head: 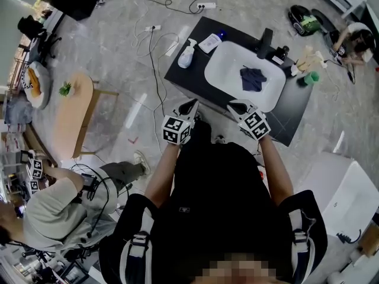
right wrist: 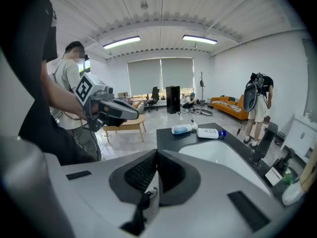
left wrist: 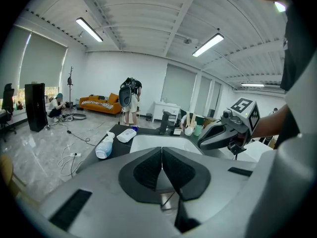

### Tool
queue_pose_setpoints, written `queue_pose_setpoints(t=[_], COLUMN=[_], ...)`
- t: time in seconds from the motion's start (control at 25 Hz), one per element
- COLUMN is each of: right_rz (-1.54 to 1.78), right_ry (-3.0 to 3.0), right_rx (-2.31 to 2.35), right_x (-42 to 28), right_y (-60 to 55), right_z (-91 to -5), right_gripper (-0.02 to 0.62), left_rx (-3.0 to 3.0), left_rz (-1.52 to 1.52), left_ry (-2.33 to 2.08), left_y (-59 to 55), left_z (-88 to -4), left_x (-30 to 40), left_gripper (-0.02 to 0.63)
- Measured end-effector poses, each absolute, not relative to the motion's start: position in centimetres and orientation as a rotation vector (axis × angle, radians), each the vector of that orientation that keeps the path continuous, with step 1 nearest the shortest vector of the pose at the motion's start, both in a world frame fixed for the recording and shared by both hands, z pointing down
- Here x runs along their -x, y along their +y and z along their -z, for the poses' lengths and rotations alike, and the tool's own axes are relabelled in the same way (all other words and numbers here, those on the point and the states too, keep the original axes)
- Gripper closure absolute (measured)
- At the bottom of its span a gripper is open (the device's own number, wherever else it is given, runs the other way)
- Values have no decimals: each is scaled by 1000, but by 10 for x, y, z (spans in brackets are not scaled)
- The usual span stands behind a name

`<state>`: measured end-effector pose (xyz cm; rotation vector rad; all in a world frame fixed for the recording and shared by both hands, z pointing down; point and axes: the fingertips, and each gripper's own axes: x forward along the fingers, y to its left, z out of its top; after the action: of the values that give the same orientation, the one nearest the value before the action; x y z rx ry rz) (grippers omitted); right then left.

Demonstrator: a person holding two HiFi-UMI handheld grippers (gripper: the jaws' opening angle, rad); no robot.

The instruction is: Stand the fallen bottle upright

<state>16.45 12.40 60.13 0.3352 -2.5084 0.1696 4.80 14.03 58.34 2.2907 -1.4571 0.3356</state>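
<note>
Fingers (left wrist: 146, 171) pressed together on left gripper (left wrist: 162, 151) and right gripper (right wrist: 156, 153) — only head view shows cloth (head: 253, 78) in sink (head: 228, 64).

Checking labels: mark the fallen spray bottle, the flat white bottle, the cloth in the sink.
spray bottle (head: 185, 57): head view, middle of its body.
flat white bottle (head: 209, 42): head view, its broad face.
cloth (head: 253, 79): head view, its middle.

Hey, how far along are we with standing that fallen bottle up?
Nothing is done yet: the spray bottle and the flat white bottle both lie on their sides on the black counter. Nothing is in hand: the left gripper and right gripper are shut and empty. To do: reaching, gripping and standing it up.
</note>
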Motion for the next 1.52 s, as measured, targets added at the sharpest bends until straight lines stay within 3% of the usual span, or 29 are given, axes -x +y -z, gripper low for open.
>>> queue_pose_setpoints(t=[1.04, 1.52], right_rz=[-261, -298], right_ry=[-2357, -2316], right_rx=[-466, -492], right_x=[-145, -95], right_y=[58, 17], right_z=[-628, -643], right_gripper=[535, 535], left_rx=[-2307, -2297], left_rz=[-342, -340], left_ry=[-1356, -1315], left_y=[36, -24], left_z=[-595, -615], left_x=[5, 61], left_gripper=[589, 589])
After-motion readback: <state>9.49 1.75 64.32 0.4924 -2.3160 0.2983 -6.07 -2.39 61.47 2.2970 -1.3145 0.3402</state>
